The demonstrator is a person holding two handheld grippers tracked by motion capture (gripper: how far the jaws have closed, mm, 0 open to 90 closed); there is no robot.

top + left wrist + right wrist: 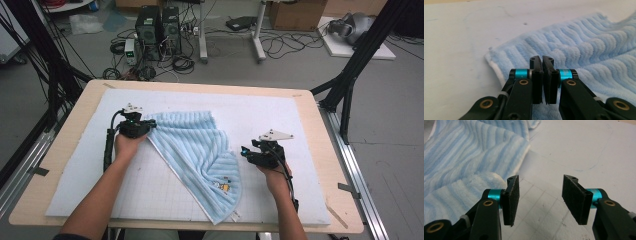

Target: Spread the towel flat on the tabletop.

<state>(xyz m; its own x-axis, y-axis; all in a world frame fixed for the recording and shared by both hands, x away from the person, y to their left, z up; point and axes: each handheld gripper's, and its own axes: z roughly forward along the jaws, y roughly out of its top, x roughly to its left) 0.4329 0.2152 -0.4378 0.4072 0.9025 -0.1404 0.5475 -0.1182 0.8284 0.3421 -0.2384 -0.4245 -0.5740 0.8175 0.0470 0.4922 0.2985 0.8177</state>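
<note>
The left gripper (542,65) has its jaws squeezed tight together, right at the towel's (200,155) corner. If they pinch any cloth, it is too thin to see, so I cannot tell. The right gripper (541,195) has its jaws apart with nothing between them, just beside the towel's other edge.

The blue towel lies in the middle of the white mat (75,195), folded over slantwise, with one pointy end near the front edge. This looks like the folding or spreading step. Next, the left hand should lift to check its hold, and the right gripper must slide in and bite the edge.

The table (55,150) holds nothing else. Boxes and cables sit on the floor far behind.
</note>
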